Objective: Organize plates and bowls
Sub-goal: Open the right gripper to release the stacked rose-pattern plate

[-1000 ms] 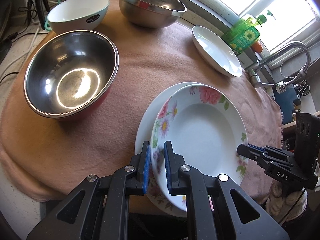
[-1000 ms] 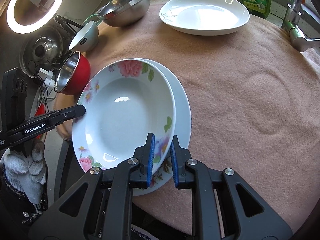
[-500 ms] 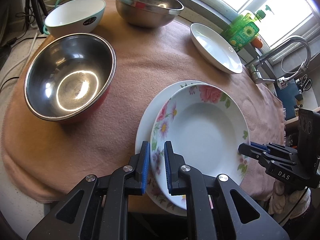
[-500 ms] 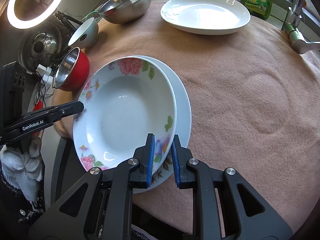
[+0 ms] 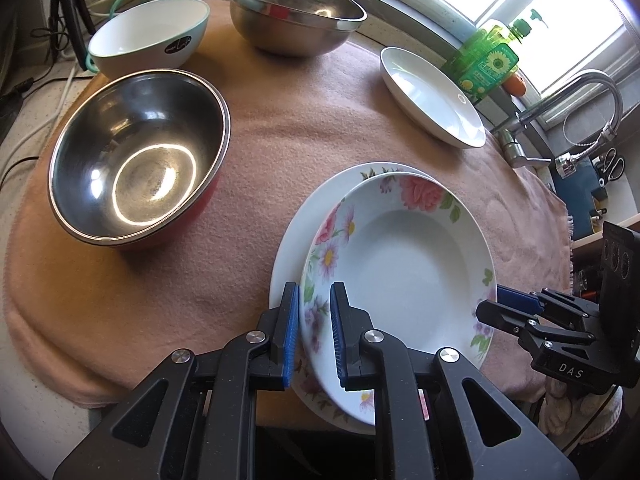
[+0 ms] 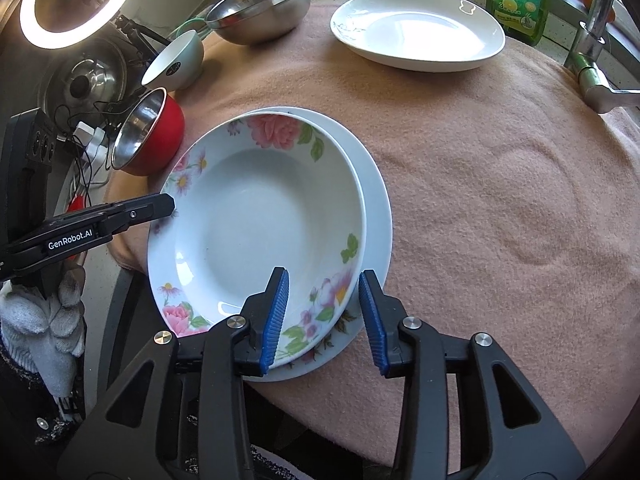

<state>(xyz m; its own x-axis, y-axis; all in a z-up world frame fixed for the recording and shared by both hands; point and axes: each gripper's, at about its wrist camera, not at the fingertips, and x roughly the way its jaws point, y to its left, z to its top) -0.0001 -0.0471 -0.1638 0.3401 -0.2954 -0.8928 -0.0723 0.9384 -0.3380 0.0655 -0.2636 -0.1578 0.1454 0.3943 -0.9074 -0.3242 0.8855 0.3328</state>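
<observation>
- A pink cloth (image 5: 280, 128) covers the counter and fills most of both views.
- A red-sided steel bowl (image 5: 136, 156) sits at the left of the left wrist view; a plain steel bowl (image 5: 296, 12) and a white bowl (image 5: 148, 36) stand along the top.
- A flowered deep plate (image 6: 256, 232) lies at the centre of the right wrist view, on a wider flowered plate (image 6: 376, 208) and offset to its left. A plain white plate (image 6: 416, 28) rests apart at the upper right.
- The deep plate looks like glazed ceramic: stiff, fairly heavy, slick and breakable. The flat rim is probably the best place to pinch it.
- The left gripper (image 5: 314, 332), bottom centre of its view, has its pads nearly together across the deep plate's near rim, gripping it.
- The right gripper (image 6: 322, 312), bottom centre of its view, is opening; the rim lies between its pads, the right pad clear.
- A second ago that gripper was pinched tight on the rim; the plates lie much as before.
</observation>
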